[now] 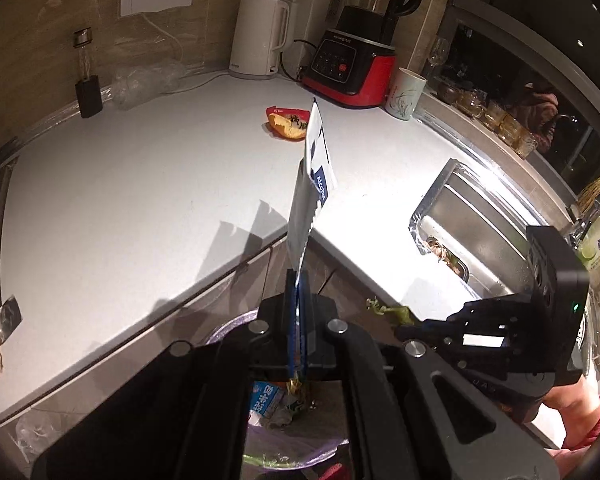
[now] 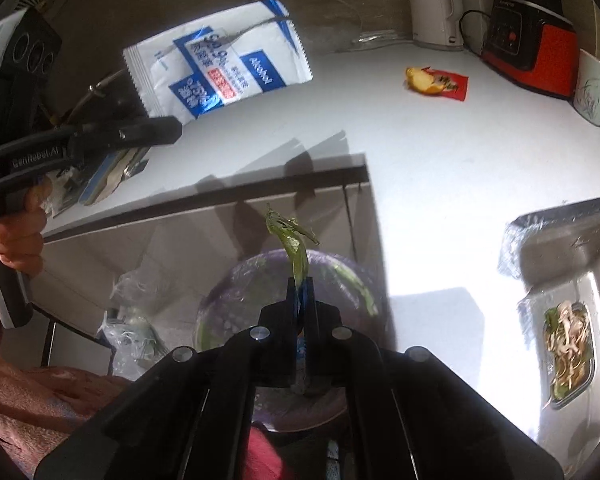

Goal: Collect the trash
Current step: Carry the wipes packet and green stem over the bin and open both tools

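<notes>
Left wrist view: the left gripper (image 1: 298, 280) is clamped on a wipe packet (image 1: 312, 184) that stands up and away from the jaws, with the bin (image 1: 260, 432) directly beneath.

Right wrist view: the right gripper (image 2: 300, 292) pinches a green leaf (image 2: 292, 240); the bin (image 2: 236, 280) lies straight below, so both only need to let go.

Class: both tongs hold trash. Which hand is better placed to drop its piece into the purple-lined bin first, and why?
Right. The right tongs hold the green leaf scrap directly over the bin. The left tongs grip the wipe packet at the bin's edge, near the counter.
</notes>
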Motion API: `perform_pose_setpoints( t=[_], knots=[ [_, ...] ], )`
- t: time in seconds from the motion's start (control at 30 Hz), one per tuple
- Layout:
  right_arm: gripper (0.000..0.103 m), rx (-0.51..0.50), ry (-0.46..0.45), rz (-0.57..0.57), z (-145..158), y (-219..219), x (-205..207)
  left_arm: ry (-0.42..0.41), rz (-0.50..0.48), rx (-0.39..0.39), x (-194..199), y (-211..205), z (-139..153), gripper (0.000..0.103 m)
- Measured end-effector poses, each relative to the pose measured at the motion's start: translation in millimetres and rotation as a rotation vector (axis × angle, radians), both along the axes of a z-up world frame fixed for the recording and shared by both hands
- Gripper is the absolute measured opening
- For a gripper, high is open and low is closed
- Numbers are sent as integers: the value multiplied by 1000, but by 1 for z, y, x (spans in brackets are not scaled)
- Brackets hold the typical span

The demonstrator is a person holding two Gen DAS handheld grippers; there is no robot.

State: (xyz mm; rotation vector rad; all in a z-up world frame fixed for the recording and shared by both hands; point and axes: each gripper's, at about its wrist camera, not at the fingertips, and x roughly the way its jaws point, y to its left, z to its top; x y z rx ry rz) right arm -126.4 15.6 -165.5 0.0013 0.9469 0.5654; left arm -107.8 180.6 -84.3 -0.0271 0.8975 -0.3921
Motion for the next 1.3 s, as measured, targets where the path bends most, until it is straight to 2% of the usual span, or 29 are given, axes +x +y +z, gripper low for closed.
perform_pose_setpoints(
  t=[0.23, 0.43, 0.5, 0.57, 0.6, 0.63, 0.7, 0.83, 1.0, 1.17, 1.3],
  knots=[
    [3, -93, 68, 81, -64, 56, -33, 24, -19, 24, -32, 19, -15, 1],
    [3, -183, 120, 91, -120, 82, -26, 41, -38, 42, -51, 29, -25, 1],
    [6, -207, 143, 88, -134, 86, -22, 45, -41, 49, -56, 31, -29, 1],
    [24, -238, 156, 80, -144, 91, -21, 51, -44, 54, -59, 32, -32, 1],
    [41, -245, 157, 74, -147, 92, -21, 54, -45, 55, -61, 33, -33, 1],
    [53, -254, 150, 60, -147, 93, -22, 57, -47, 56, -62, 34, -35, 1],
    [54, -257, 137, 53, -143, 92, -25, 62, -52, 60, -63, 35, -39, 1],
    [64, -248, 113, 30, -124, 85, -30, 78, -74, 67, -64, 35, -48, 1],
    [80, -217, -23, -74, -62, 59, -49, 105, -120, 91, -61, 31, -65, 1],
    [82, -175, -144, -190, 8, 27, -63, 162, -180, 126, -57, 25, -96, 1],
    [84, -155, -210, -267, 46, 6, -65, 237, -206, 153, -51, 17, -129, 1]
  ],
)
